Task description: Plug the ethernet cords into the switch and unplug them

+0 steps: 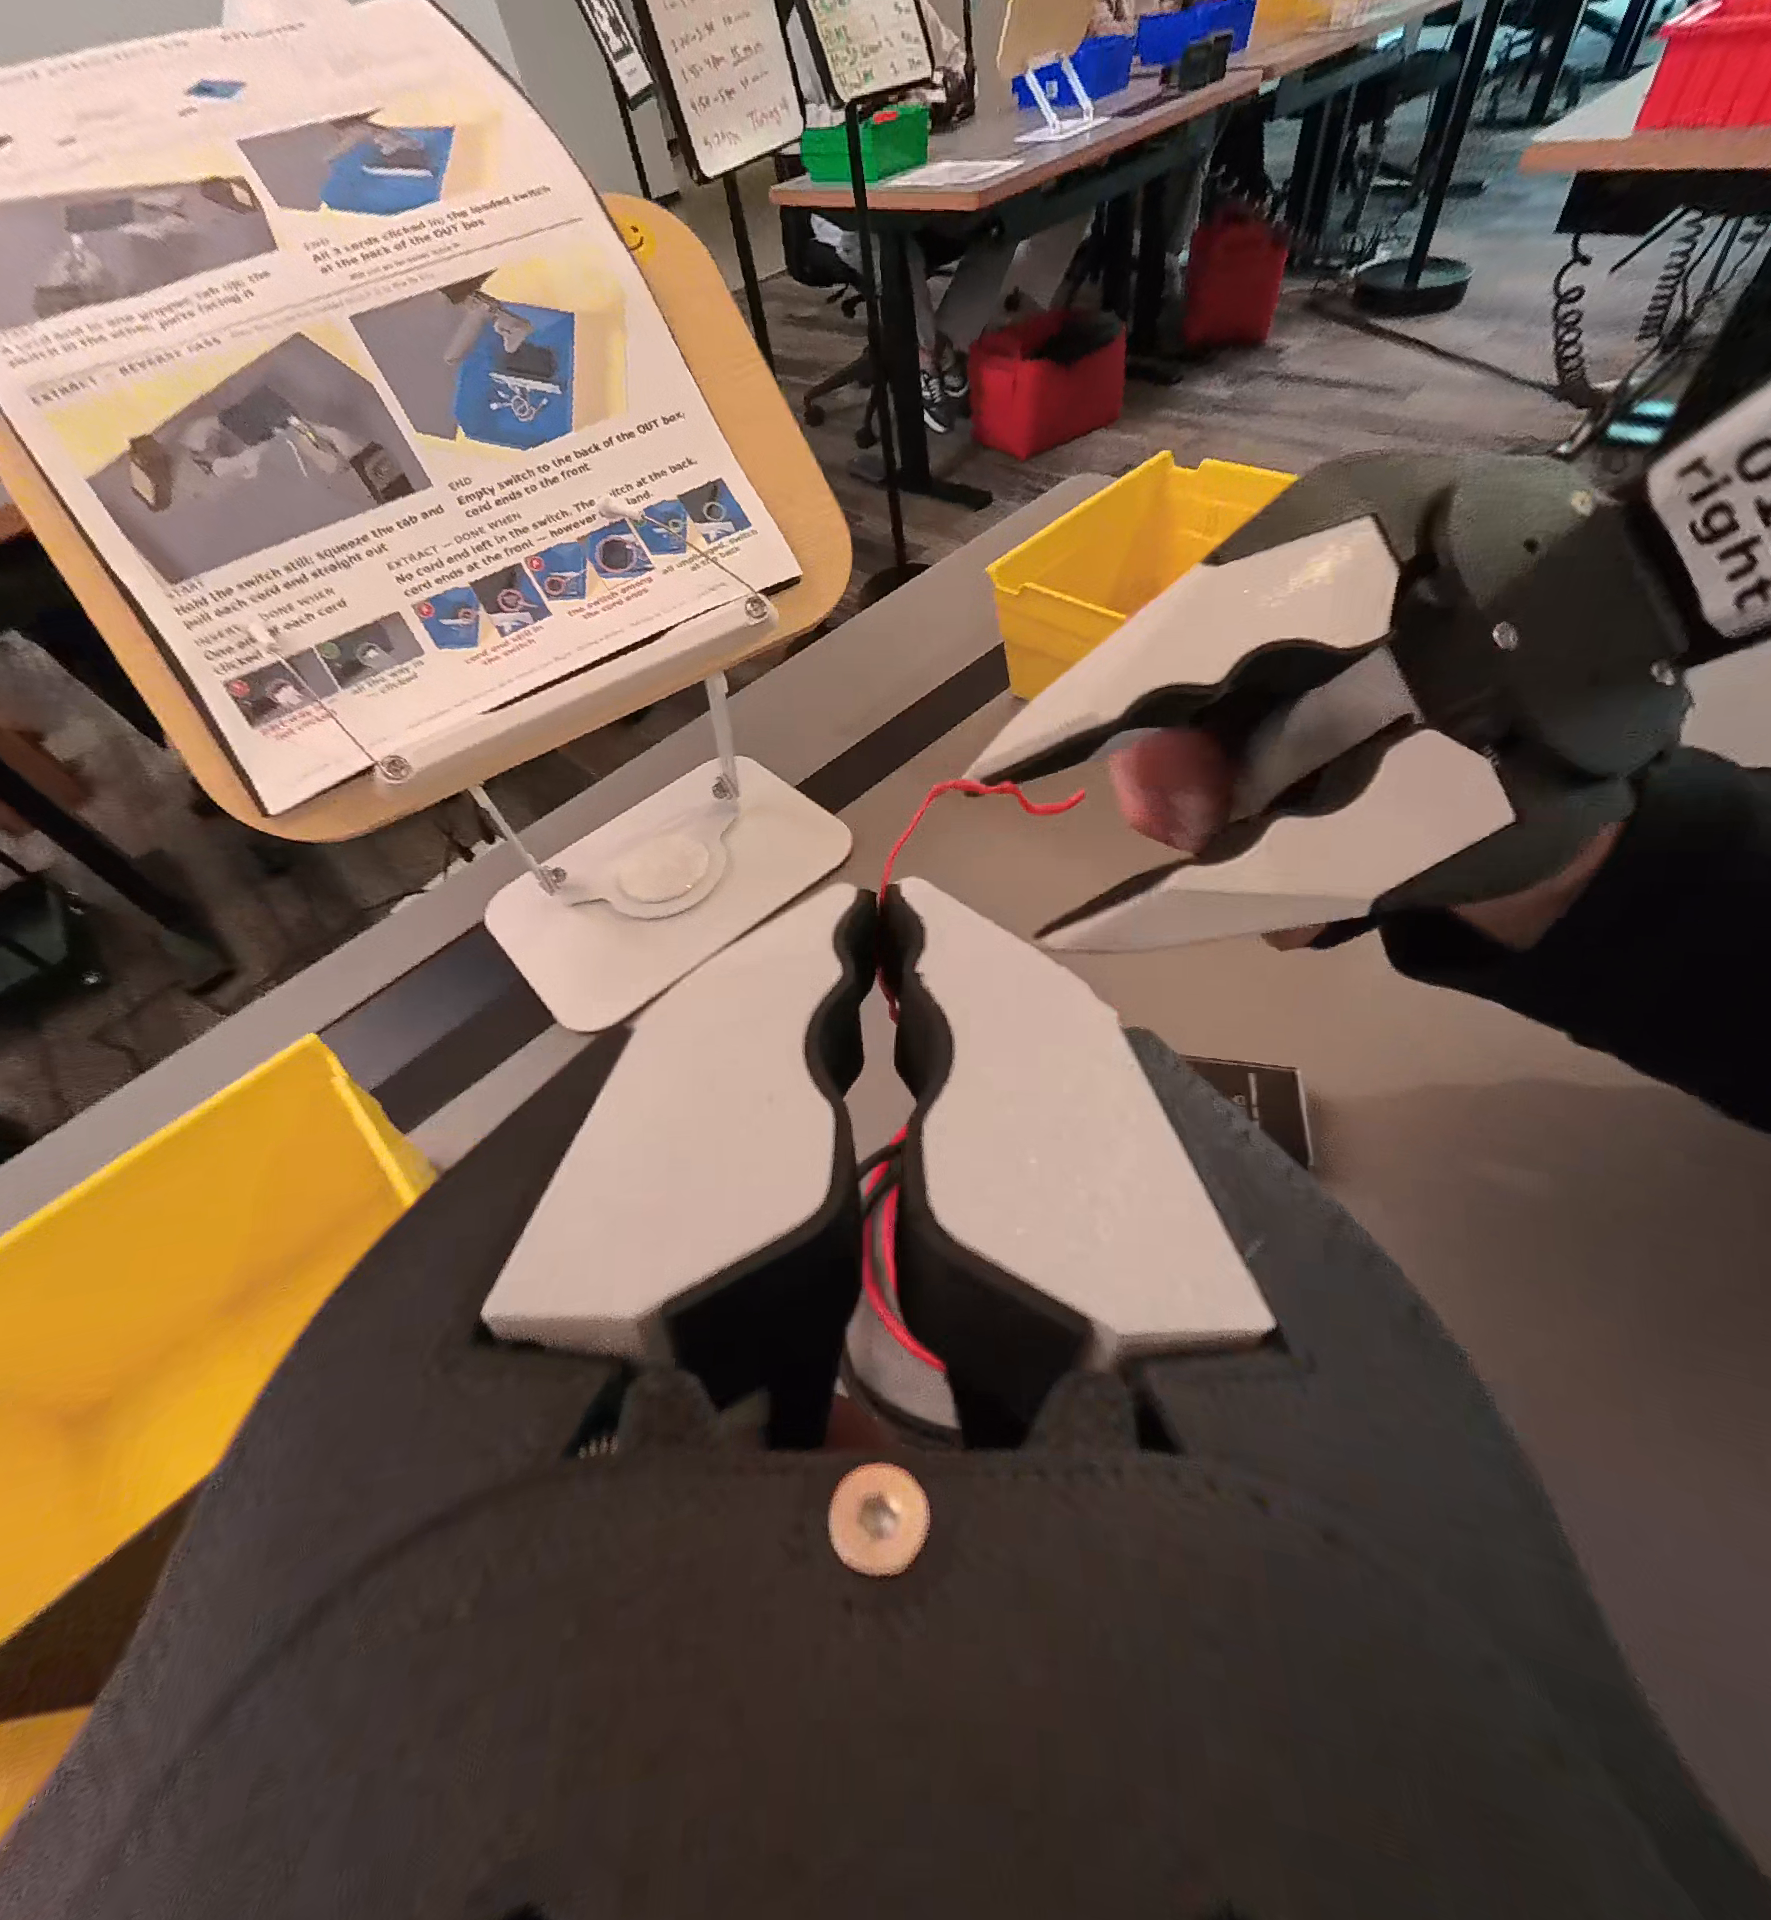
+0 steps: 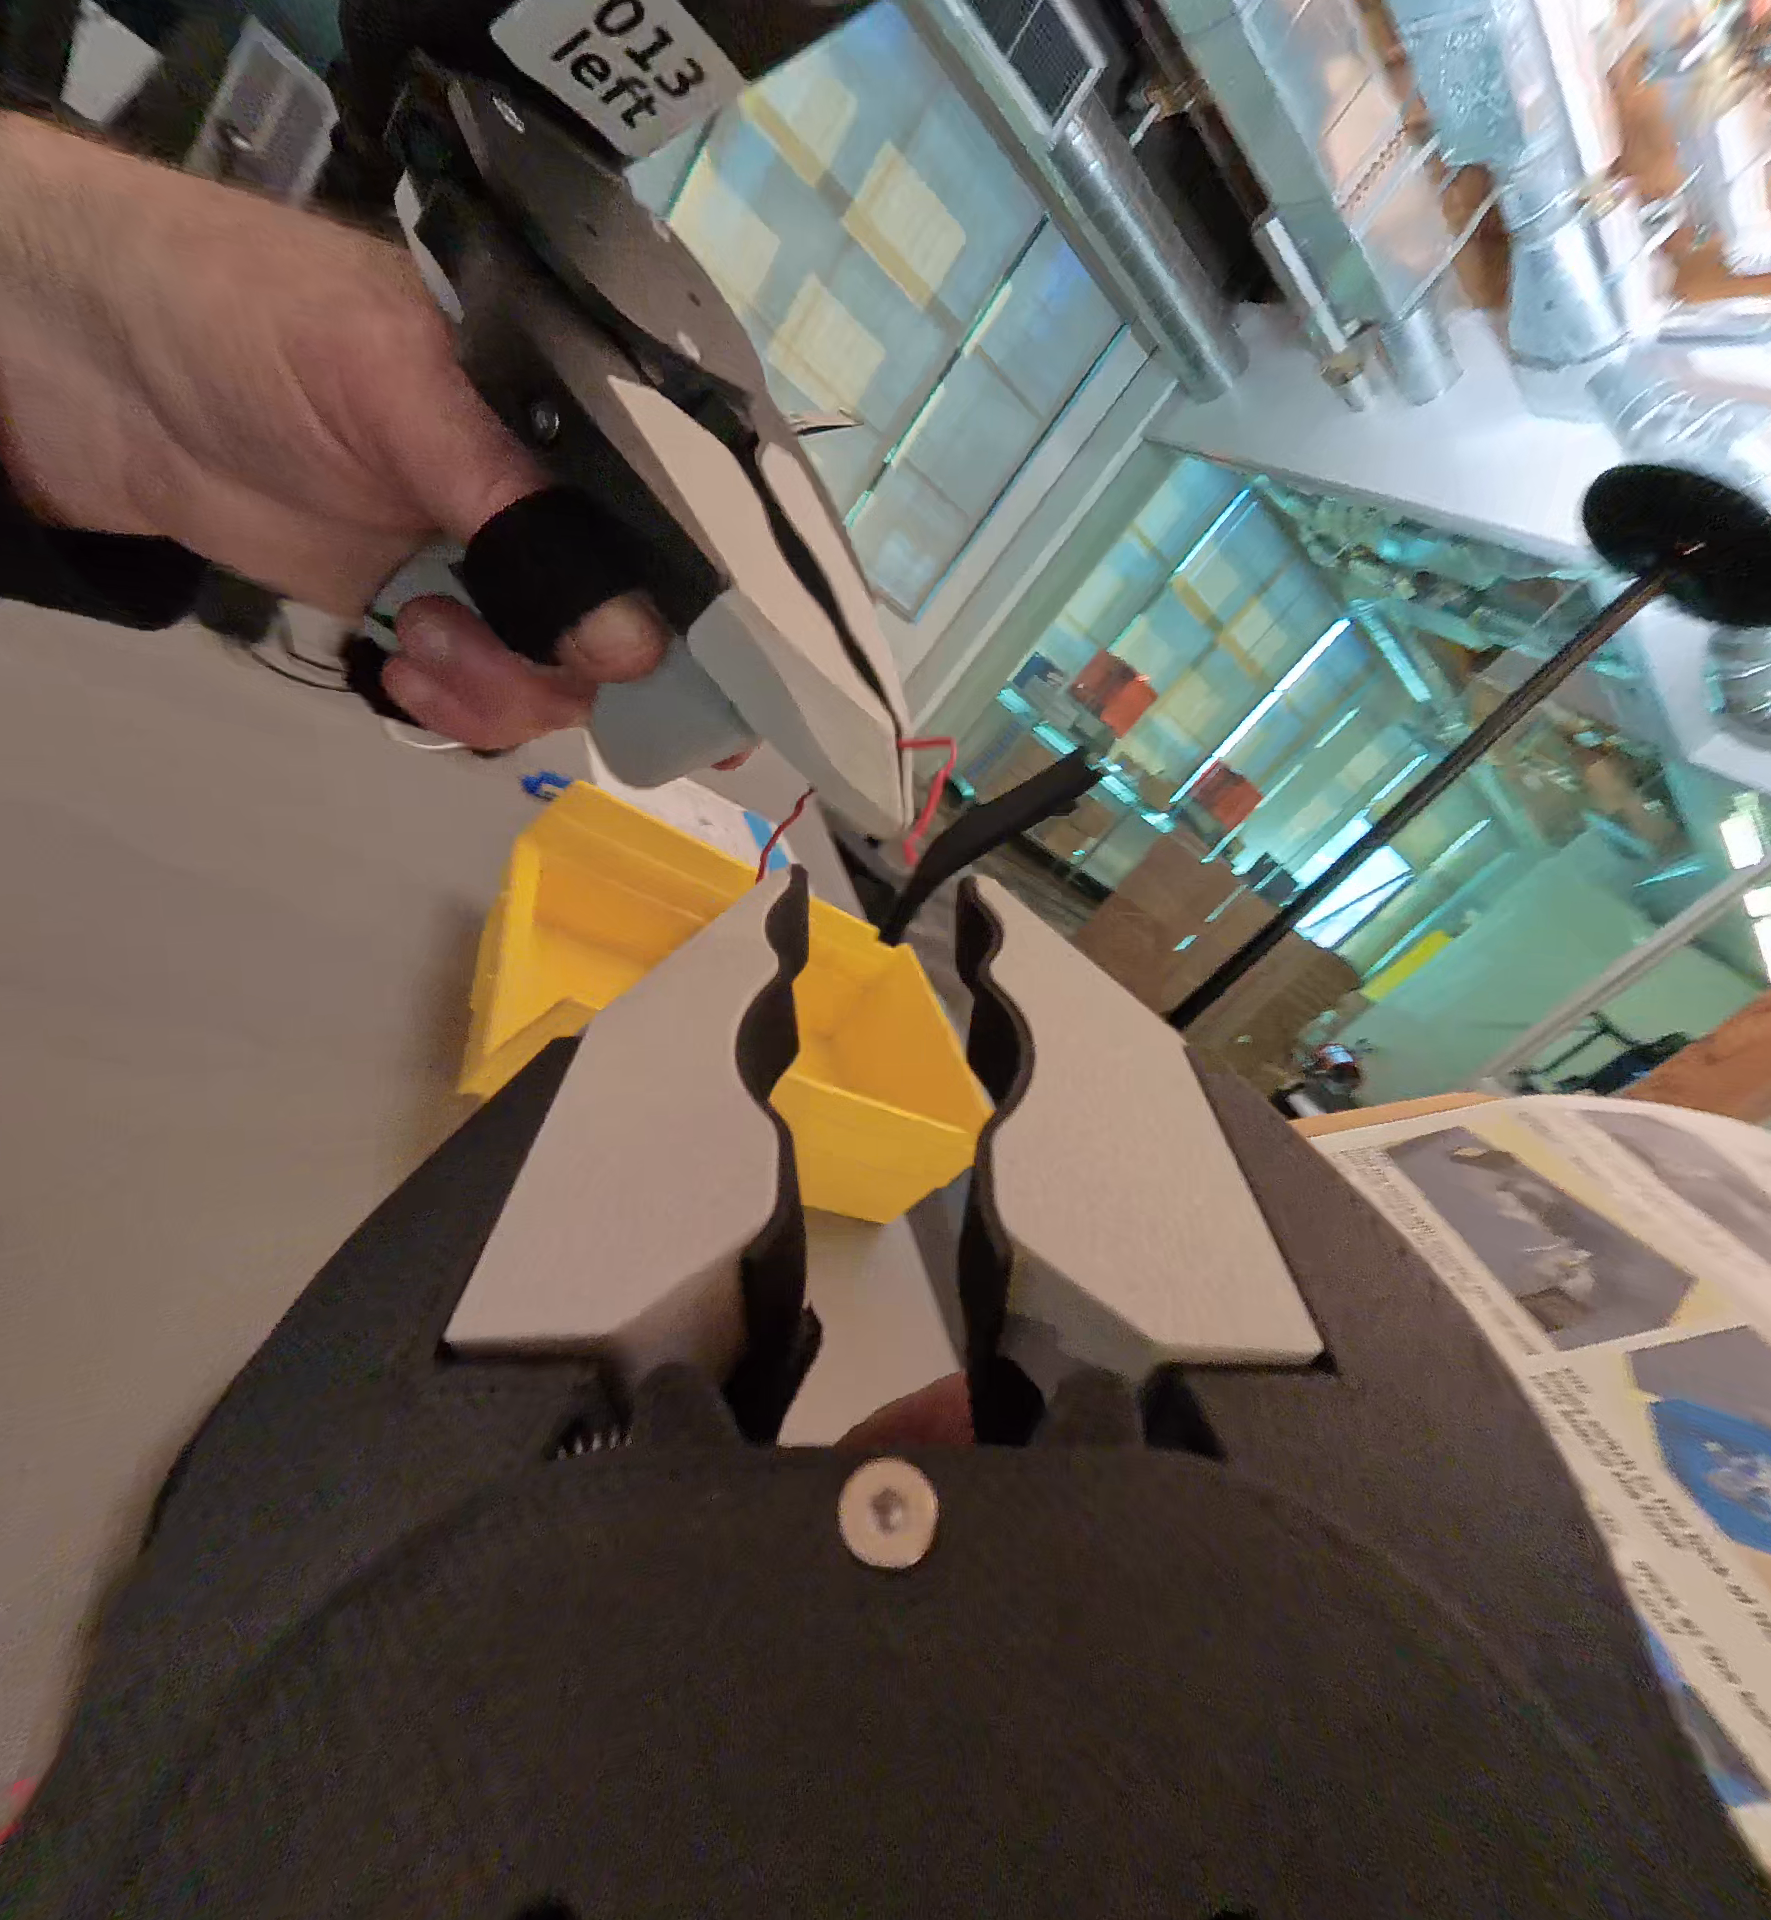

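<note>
Nearest the lens, lower centre of the left wrist view: the left tongs, closed on a thin red wire, which runs lengthwise through their grip and curls up past the tips. Right of centre, the right tongs stand parted and hold nothing, tips just beside the wire's free end (its long axis points from the left tips towards them). The left tongs are thus the nearer; the right seems set to take the loose end. Neither ethernet cords nor switch can be made out. Yellow bins sit at the worktop edges; an instruction sheet on a stand fills the upper left.
</note>
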Tool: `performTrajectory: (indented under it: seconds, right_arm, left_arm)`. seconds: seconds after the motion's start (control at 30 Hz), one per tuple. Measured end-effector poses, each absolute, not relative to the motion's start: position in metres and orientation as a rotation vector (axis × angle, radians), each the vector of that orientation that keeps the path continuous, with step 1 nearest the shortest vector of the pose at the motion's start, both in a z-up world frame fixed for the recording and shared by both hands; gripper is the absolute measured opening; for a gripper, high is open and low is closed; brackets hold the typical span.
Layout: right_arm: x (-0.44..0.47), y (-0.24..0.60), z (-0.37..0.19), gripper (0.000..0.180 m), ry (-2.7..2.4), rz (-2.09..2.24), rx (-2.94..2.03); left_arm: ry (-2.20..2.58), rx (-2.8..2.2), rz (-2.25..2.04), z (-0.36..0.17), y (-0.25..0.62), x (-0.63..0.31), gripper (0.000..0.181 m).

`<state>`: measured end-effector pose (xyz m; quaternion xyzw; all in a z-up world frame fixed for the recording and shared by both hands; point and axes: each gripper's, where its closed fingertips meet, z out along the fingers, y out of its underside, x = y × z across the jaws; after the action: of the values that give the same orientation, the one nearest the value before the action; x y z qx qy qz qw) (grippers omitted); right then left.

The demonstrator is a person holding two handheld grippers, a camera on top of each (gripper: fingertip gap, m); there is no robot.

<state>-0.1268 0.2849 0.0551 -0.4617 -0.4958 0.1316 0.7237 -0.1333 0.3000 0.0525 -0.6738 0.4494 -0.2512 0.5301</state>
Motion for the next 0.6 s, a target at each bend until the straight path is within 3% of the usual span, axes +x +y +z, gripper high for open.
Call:
performTrajectory:
  seconds: [0.2, 0.6]
  right_arm:
    - [-0.1259, 0.2906, 0.0600, 0.001, -1.035, 0.205, -1.016]
    - [-0.1282, 0.2867, 0.0532, 0.000, -1.081, 0.303, -1.042]
  left_arm:
    - [1.092, -1.619, -0.608, 0.0455, 0.2954, -0.1237, 0.001]
    - [1.075, -1.609, -0.595, 0.0457, 0.2969, -0.1233, 0.001]
